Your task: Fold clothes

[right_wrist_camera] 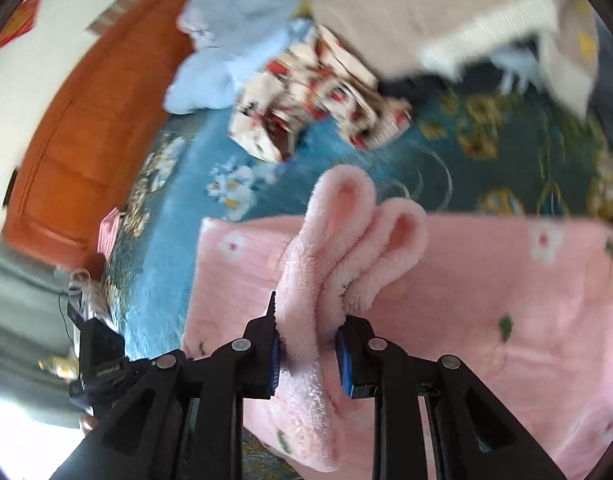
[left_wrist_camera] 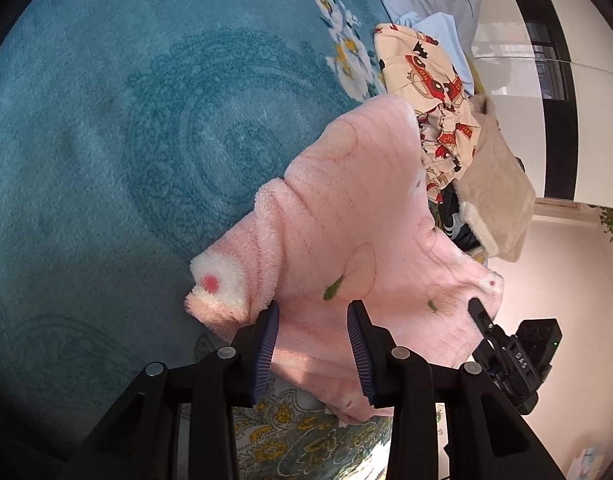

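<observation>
**Fold in progress: pink fleece garment held at two points**

The pink fleece garment (left_wrist_camera: 346,208) lies partly on the blue floral blanket (left_wrist_camera: 106,120), its cuffed sleeve (left_wrist_camera: 218,284) pointing left of your left gripper (left_wrist_camera: 314,320). Your left gripper's jaws stand part-way apart with fleece between them; whether the pads press cannot be told. Your right gripper (right_wrist_camera: 308,340) pinches a doubled fold (right_wrist_camera: 346,240) of the same garment. The unfolded pile (left_wrist_camera: 438,100) lies beyond. The garment's body runs rightward from your right gripper, so carry the fold that way.
</observation>
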{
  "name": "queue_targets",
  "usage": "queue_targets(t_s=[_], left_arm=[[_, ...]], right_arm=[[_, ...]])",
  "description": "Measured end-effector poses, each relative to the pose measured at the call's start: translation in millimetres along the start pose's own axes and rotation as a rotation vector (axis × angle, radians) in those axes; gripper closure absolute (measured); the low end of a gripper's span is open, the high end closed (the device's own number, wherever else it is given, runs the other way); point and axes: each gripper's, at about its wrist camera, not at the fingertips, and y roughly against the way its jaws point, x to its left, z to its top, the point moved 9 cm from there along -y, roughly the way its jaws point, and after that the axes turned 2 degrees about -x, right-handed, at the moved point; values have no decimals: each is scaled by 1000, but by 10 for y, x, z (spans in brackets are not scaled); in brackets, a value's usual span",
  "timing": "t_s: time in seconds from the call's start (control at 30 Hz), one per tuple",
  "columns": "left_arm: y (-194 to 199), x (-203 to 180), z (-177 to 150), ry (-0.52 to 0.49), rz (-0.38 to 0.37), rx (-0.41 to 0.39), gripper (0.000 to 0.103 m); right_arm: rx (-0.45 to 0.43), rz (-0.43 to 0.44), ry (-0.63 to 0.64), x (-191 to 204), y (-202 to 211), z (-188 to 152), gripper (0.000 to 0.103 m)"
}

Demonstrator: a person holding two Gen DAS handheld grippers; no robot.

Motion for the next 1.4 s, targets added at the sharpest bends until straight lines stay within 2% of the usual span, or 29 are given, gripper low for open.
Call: queue_targets(t_s=[0.07, 0.1, 0.17, 0.27, 0.37, 0.43, 0.57, 0.63, 0.7, 0.77, 0.83, 0.9, 0.97, 1.03, 1.13, 1.2, 1.27, 1.3, 1.4], left_arm=[[15, 1, -7, 4, -8, 2, 64], [26, 2, -13, 5, -10, 1, 64], [38, 7, -16, 11, -15, -2, 64], [45, -18, -14, 1, -10, -6, 64], [77, -81, -35, -45, 17, -20, 64], [116, -134, -59, -86, 43, -36, 63], [131, -414, -115, -176, 48, -72, 63], [-38, -704, -224, -248, 17, -45, 63], [-313, -970, -383, -345, 42, 14, 63], [-613, -1118, -584, -461, 109, 95, 63], [-843, -1094, -757, -514, 149, 162, 63], [-956, -947, -830, -478, 162, 218, 63], [-905, -858, -769, -374, 83, 225, 63], [-780, -797, -645, -289, 17, 184, 63], [-663, -724, -522, -221, -21, 147, 63], [-634, -704, -488, -201, -29, 137, 63], [-628, -688, -485, -200, -23, 140, 63], [-617, -675, -480, -203, -16, 143, 63], [-597, -671, -499, -207, -10, 142, 63]], right_arm=[[56, -60, -21, -219, -129, -78, 79], [103, -102, -60, -395, -229, -171, 79], [169, -135, -173, -680, -380, -349, 79], [129, -97, -229, -719, -322, -369, 75], [134, -114, -187, -712, -202, -324, 71], [113, -146, -166, -770, -28, -273, 69], [92, -251, -175, -1172, 513, -208, 67], [82, -285, -207, -1415, 829, -206, 58], [65, -289, -258, -1628, 1133, -230, 52], [69, -239, -330, -1746, 1344, -353, 45], [100, -153, -397, -1768, 1467, -583, 40], [129, -126, -425, -1781, 1485, -856, 40], [154, -152, -473, -1871, 1456, -1159, 40], [165, -178, -544, -2003, 1423, -1435, 40], [88, -234, -650, -2264, 1456, -1645, 40], [-19, -252, -749, -2439, 1549, -1653, 39], [-130, -257, -850, -2602, 1628, -1625, 32], [-168, -263, -891, -2674, 1633, -1612, 22], [-223, -312, -962, -2789, 1613, -1581, 21]])
